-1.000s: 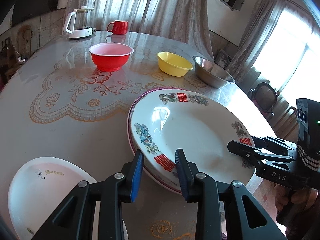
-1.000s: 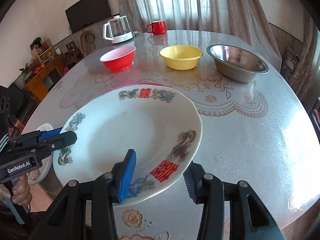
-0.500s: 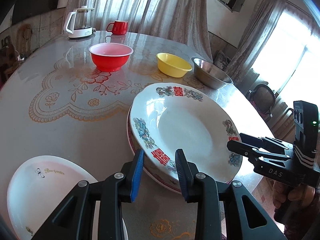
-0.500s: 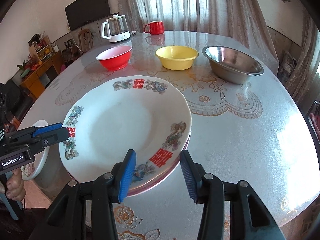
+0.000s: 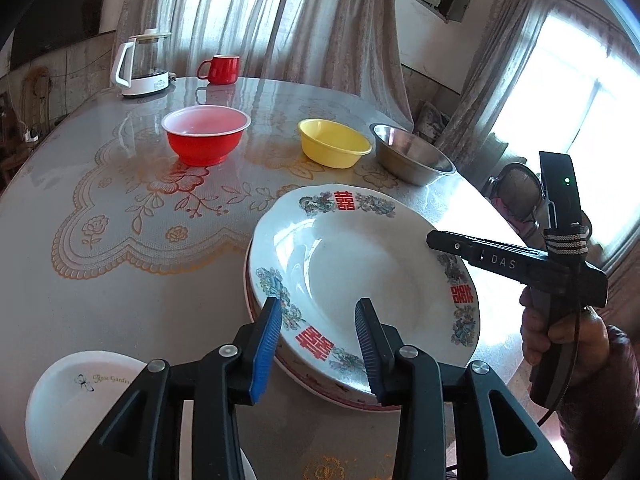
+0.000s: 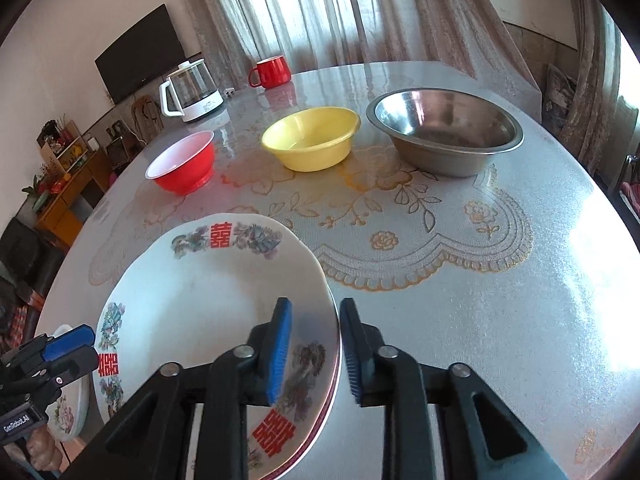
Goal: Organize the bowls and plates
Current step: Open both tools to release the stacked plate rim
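A white plate with red characters and flower prints lies stacked on a pink-rimmed plate near the table's front edge. My left gripper has its jaws opening; the plate's near rim shows in the gap, and the pads stand off it. My right gripper hovers at the plate's right rim with its jaws closing to a narrow gap. The rim shows through that gap, untouched by the pads. A person's hand holds its handle.
A white "Rose Garden" plate lies at the front left. A red bowl, a yellow bowl and a steel bowl stand in a row further back. A kettle and a red mug stand at the far edge.
The decorated plate came down from a raised tilt onto the pink-rimmed plate. My left jaws widened off its rim. My right gripper slid right to the plate's edge and its jaws narrowed.
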### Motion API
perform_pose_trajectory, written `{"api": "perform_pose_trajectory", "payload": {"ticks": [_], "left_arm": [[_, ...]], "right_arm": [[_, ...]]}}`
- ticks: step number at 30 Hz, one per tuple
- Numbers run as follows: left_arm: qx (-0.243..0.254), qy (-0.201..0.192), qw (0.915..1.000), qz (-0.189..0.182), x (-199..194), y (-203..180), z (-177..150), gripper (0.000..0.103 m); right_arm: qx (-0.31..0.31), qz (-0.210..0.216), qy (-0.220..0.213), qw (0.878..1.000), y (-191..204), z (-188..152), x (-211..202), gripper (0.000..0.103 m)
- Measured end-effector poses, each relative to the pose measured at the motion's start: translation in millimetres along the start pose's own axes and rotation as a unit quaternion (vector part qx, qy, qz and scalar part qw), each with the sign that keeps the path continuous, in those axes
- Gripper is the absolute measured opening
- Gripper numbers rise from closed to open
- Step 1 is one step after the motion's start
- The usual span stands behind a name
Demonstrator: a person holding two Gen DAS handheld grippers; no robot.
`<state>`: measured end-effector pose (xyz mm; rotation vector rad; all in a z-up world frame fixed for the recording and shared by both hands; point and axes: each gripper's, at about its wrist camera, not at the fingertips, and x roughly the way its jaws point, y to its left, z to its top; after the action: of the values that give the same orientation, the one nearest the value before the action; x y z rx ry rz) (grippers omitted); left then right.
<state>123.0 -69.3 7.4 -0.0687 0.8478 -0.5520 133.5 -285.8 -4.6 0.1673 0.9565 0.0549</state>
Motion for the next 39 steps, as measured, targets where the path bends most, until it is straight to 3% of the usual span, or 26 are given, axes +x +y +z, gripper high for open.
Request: {"api": "perform_pose_trajectory", "payload": {"ticks": [3, 9, 12, 13, 17, 30, 39], "left_arm": [[0.005, 0.011, 0.9997, -0.020, 5, -3, 0, 0.039], [-0.018, -0.016, 0.9997, -0.002, -4, 1, 1, 0.040], [-0.035, -0.024, 0.9990, 0.016, -6, 10, 8, 0.062], [-0.035, -0.013, 0.9991, 0.020, -1, 12, 9, 0.063], [-0.020, 0.017, 0.9995, 0.016, 14, 7, 5, 0.063], [-0.028, 0.018, 0.9994, 0.013, 9, 4, -6, 0.063], [-0.026, 0.014, 0.9991, 0.031, 2, 3, -8, 0.066]], "right_arm": [[-0.015, -0.008, -0.003, 1.000, 4, -2, -3, 0.016], [-0.020, -0.010, -0.001, 1.000, 4, -5, -6, 0.015], [-0.021, -0.015, -0.001, 1.000, 6, -6, -6, 0.015], [-0.024, -0.017, -0.001, 1.000, 7, -7, -6, 0.015], [-0.033, -0.016, -0.003, 0.999, 10, -11, -9, 0.015], [-0.026, -0.027, -0.007, 0.999, 13, -19, -14, 0.017], [-0.039, -0.050, -0.007, 0.998, 24, -22, -15, 0.024]]}}
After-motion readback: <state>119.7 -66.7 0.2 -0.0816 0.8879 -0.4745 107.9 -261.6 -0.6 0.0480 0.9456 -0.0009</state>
